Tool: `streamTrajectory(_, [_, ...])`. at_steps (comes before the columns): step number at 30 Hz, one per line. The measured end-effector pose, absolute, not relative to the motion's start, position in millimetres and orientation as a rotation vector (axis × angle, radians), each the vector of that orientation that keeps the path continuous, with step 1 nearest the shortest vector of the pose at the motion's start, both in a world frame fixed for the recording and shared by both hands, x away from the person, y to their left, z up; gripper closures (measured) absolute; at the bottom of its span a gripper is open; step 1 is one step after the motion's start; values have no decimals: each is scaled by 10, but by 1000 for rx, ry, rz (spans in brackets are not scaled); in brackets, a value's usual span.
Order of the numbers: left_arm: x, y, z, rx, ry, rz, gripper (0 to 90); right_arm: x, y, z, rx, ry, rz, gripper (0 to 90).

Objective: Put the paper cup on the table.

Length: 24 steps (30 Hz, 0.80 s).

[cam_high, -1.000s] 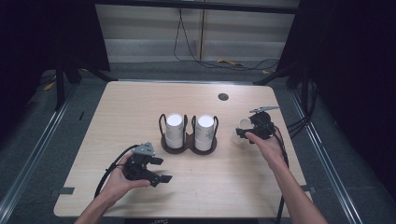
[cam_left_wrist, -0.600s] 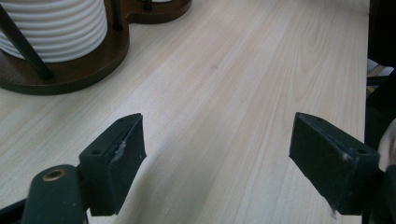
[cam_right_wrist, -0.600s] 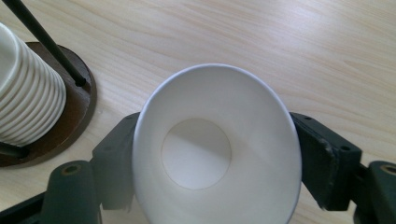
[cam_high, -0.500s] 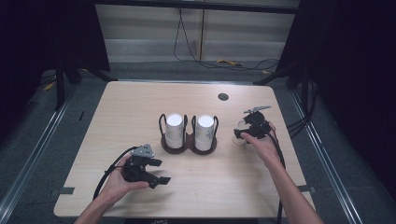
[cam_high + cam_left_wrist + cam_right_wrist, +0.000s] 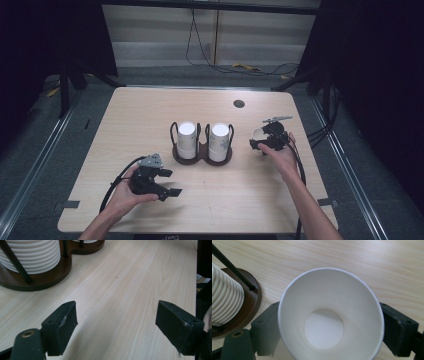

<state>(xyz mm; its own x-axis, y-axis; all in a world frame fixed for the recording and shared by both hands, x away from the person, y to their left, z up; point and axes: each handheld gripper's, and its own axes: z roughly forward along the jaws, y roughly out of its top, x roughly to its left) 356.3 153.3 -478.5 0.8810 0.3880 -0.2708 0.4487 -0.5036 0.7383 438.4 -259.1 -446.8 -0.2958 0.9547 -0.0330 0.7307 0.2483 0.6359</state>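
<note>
A: Since the right gripper view looks straight down into the paper cup [image 5: 331, 315], what's hidden there?

B: Cup's outer wall and foot. Right tongs [image 5: 332, 327] have a jaw on each side of it, grasping it. Lower rim is cut off by the frame edge. Cup is empty, white inside.

A: Where is it on the tabletop [image 5: 150, 115]?

B: Right side, just beside the cup holder [image 5: 202, 156], not touching it. From the high view the right hand [image 5: 279, 157] and tongs cover most of the cup; can't tell if it rests on the wood or is lifted.

A: Left side?

B: Left tongs [image 5: 162, 185] released, jaws wide apart over bare wood, near the front left. Nothing between them. Left hand [image 5: 122, 192] wraps the body.

A: Holder?

B: Dark brown base, black wire loops, two stacks of ribbed white cups [image 5: 187, 140], upright. Left gripper view crops both stacks at the top edge.

A: Surface, room?

B: Light wood grain, a small dark round spot [image 5: 239, 103] near the far right. Grey floor, metal rails each side, black drapes, cables [image 5: 220, 65] along the back wall. Corners too dark to read.
</note>
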Motion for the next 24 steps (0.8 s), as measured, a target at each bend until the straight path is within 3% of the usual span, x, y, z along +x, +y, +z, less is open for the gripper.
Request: streamTrajectory(24, [3597, 1573, -4790, 2134, 668, -60, 171, 4066, -2728, -4505, 1562, 2031, 819, 148])
